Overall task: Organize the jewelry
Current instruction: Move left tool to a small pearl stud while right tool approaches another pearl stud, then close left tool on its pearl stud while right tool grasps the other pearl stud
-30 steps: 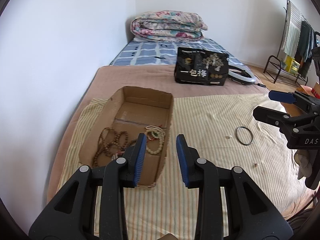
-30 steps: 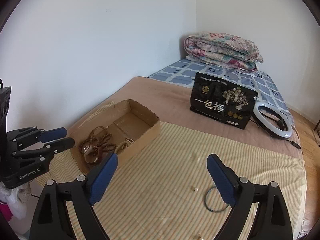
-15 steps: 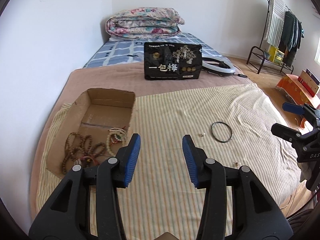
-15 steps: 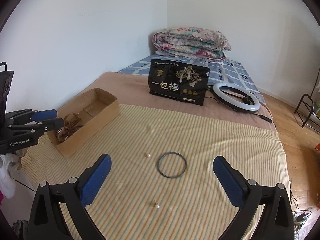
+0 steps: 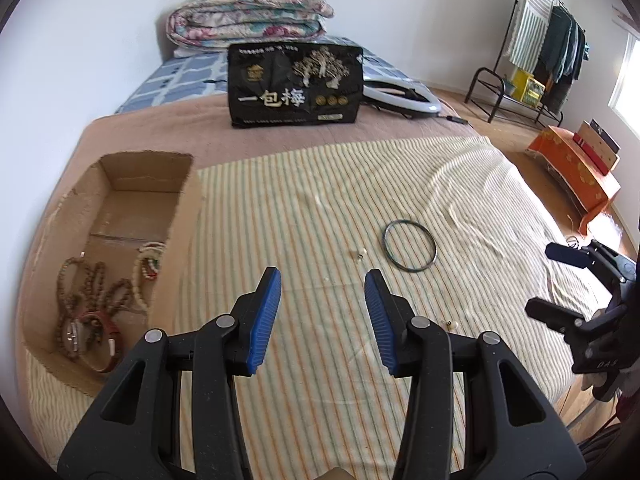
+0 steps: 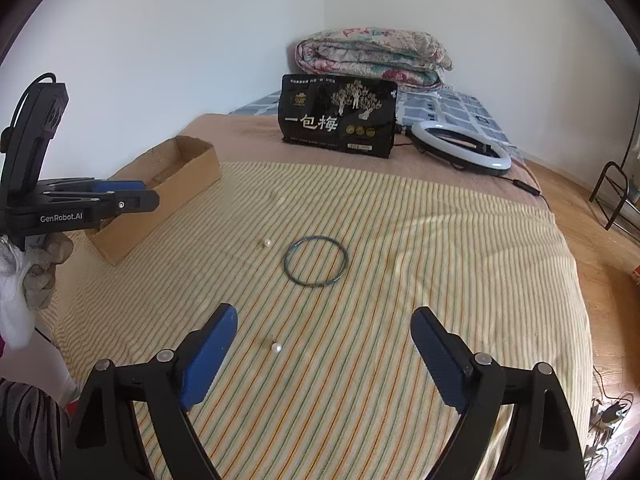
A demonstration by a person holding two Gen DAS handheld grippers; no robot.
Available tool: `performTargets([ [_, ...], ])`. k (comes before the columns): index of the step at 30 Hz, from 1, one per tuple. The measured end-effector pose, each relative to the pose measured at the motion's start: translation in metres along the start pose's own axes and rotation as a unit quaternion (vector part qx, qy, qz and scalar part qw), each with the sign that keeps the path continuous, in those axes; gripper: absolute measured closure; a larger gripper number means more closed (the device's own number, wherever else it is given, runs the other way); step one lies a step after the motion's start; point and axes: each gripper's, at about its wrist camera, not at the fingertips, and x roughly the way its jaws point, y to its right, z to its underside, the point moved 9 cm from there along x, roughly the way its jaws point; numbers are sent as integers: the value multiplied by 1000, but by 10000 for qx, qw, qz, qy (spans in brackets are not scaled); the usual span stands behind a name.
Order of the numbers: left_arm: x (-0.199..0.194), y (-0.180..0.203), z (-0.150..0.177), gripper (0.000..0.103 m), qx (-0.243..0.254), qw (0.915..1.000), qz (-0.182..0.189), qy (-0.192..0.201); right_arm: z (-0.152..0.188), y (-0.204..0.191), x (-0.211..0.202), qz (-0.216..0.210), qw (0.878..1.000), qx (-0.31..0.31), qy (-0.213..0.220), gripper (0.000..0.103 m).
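A dark bangle (image 5: pixel 409 244) (image 6: pixel 315 261) lies on the striped cloth. A small pearl earring (image 5: pixel 361 254) (image 6: pixel 266 243) lies left of it, and another pearl earring (image 6: pixel 276 347) (image 5: pixel 452 324) lies nearer. A cardboard box (image 5: pixel 188 204) (image 6: pixel 188 184) at the left holds bead necklaces (image 5: pixel 96 292) and a pale bracelet (image 5: pixel 148 264). My left gripper (image 5: pixel 322 304) is open and empty above the cloth, right of the box. My right gripper (image 6: pixel 322 344) is wide open and empty, just above the near pearl.
A black printed bag (image 5: pixel 296 84) (image 6: pixel 338 120) stands behind the cloth, with a ring light (image 6: pixel 460 146) beside it and a folded quilt (image 5: pixel 248 16) at the wall. A clothes rack (image 5: pixel 536 48) and an orange box (image 5: pixel 576 168) stand on the floor to the right.
Both grippers have swung right, away from the box and toward the bangle and pearls. The left jaws have opened wider. The right gripper has come lower over the near pearl.
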Motion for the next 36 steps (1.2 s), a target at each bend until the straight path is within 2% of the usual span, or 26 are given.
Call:
performTargets([
  [5, 22, 14, 4, 59, 107, 9997, 181, -133, 23, -9, 16, -355, 9991, 81, -199, 24],
  [10, 46, 27, 6, 59, 139, 9989, 369, -255, 41, -19, 32, -535, 9979, -56, -373, 33],
  [12, 56, 31, 6, 65, 158, 9985, 417, -303, 46, -23, 36, -602, 9973, -115, -406, 38],
  [16, 75, 37, 7, 66, 215, 9979, 448, -410, 49, -26, 46, -682, 9966, -148, -446, 43],
  [18, 85, 40, 7, 72, 265, 9976, 447, -458, 50, -26, 51, -734, 9961, -106, -468, 50],
  [20, 94, 41, 7, 73, 336, 9975, 382, -493, 51, -27, 56, -811, 9954, -58, -502, 56],
  [26, 110, 42, 3, 74, 404, 9973, 344, -505, 52, -28, 65, -847, 9950, -93, -529, 59],
  [36, 127, 39, 1, 83, 461, 9968, 287, -579, 51, -33, 68, -819, 9950, -250, -509, 64],
])
